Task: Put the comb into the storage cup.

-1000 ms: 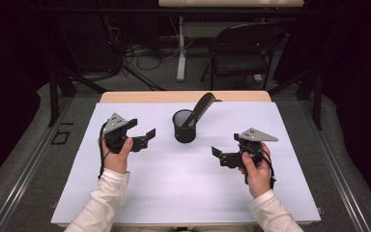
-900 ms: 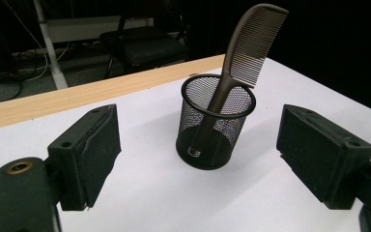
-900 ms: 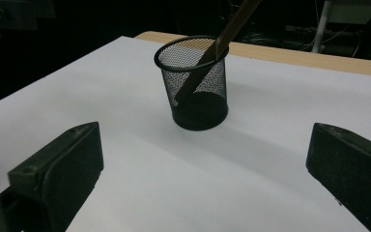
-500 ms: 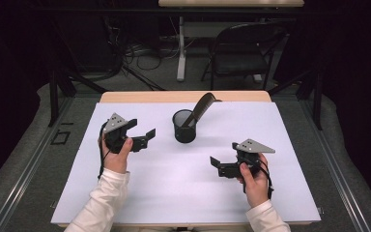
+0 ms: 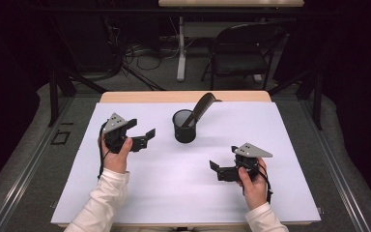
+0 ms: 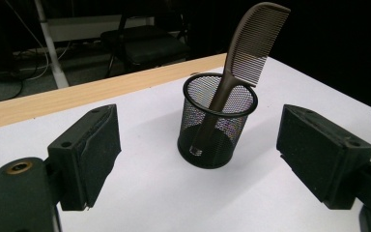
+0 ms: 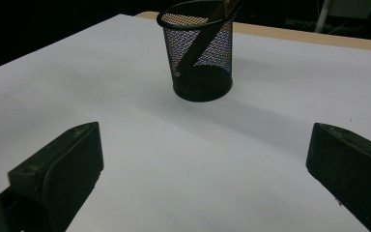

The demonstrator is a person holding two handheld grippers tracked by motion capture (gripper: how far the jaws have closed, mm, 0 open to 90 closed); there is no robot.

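1. Since the brown plastic comb (image 6: 241,58) already stands slanted in the black wire-mesh pen cup (image 6: 217,125), handle down and teeth leaning out over the rim, I judge that the placing is done and little remains beyond drawing my tools clear.
2. The cup sits upright on the white table cover (image 5: 174,193), toward the far middle of it, just short of the bare wooden table edge (image 5: 140,96).
3. My left gripper (image 5: 142,137) hovers to the cup's left, near it but not touching; in the left gripper view its jaws stand wide apart, one on each side of the cup, with nothing between the pads.
4. My right gripper (image 5: 214,168) sits nearer me, well apart from the cup; in the right gripper view its jaws are also spread wide and hold nothing, the cup lying ahead of them.
5. I read the step in hand as the retreat: both hands free and the comb resting on its own.
6. I can read no brand, label or writing on the comb, the cup or either tool; the grey three-cornered plates look blank.
7. Beyond the table stand a dark folding chair (image 5: 246,53) and loose cables on the floor (image 5: 125,63).
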